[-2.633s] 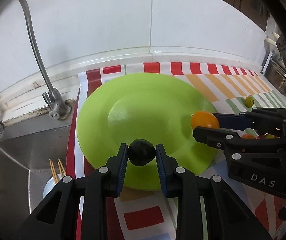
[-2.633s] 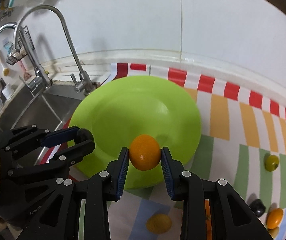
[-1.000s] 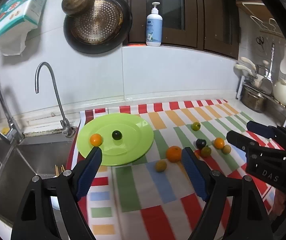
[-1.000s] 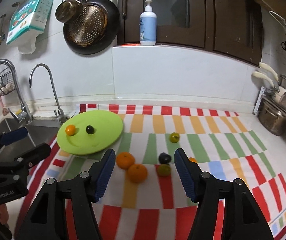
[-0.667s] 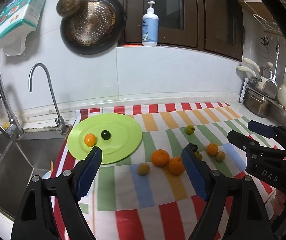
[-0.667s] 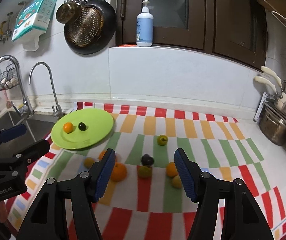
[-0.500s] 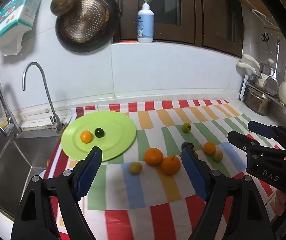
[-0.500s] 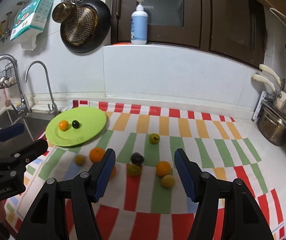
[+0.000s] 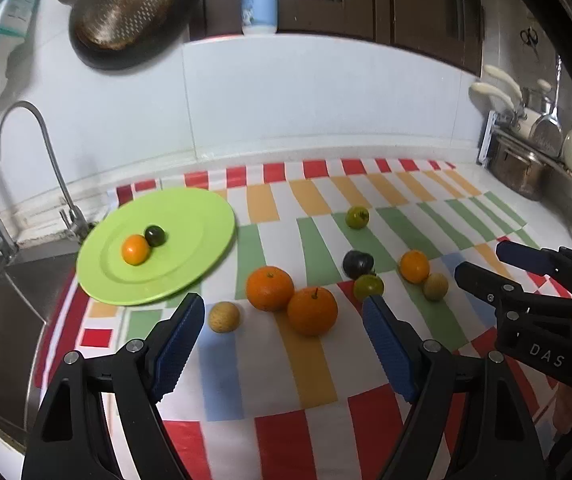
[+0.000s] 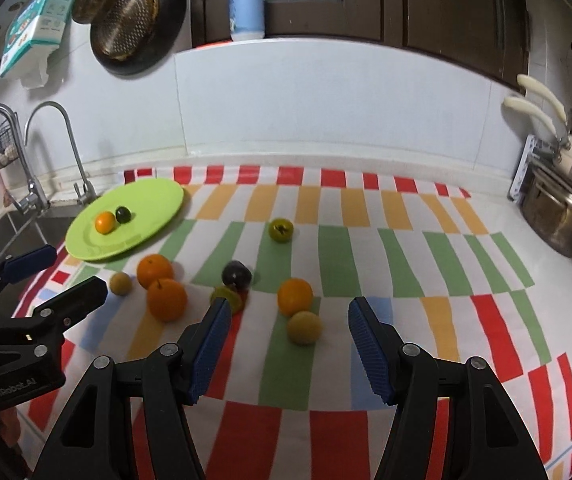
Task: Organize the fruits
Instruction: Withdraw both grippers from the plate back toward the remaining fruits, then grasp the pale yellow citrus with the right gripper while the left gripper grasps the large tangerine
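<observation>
A green plate (image 9: 190, 216) (image 10: 154, 200) at the left of the striped cloth holds a small orange fruit (image 9: 135, 249) (image 10: 105, 222) and a dark fruit (image 9: 154, 235) (image 10: 123, 213). Loose on the cloth lie two oranges (image 9: 270, 288) (image 9: 312, 311), a tan fruit (image 9: 225, 317), a dark plum (image 9: 358, 264), green fruits (image 9: 357, 217) (image 9: 369, 286), a small orange (image 9: 414, 266) and another tan fruit (image 9: 435, 286). My left gripper (image 9: 282, 326) is open above the two oranges. My right gripper (image 10: 289, 330) is open, with the small orange (image 10: 295, 296) and tan fruit (image 10: 304, 327) ahead between its fingers, untouched.
A sink with a tap (image 9: 46, 152) lies left of the plate. Pots and utensils (image 10: 558, 216) stand at the right end of the counter. A pan (image 10: 138, 20) and a soap bottle (image 10: 246, 0) are up on the back wall. The cloth's front edge is close.
Both grippers let go of their fruits on the plate, drew back and opened wide. Over the last second both have moved closer and lower toward the loose fruits, which loom larger now.
</observation>
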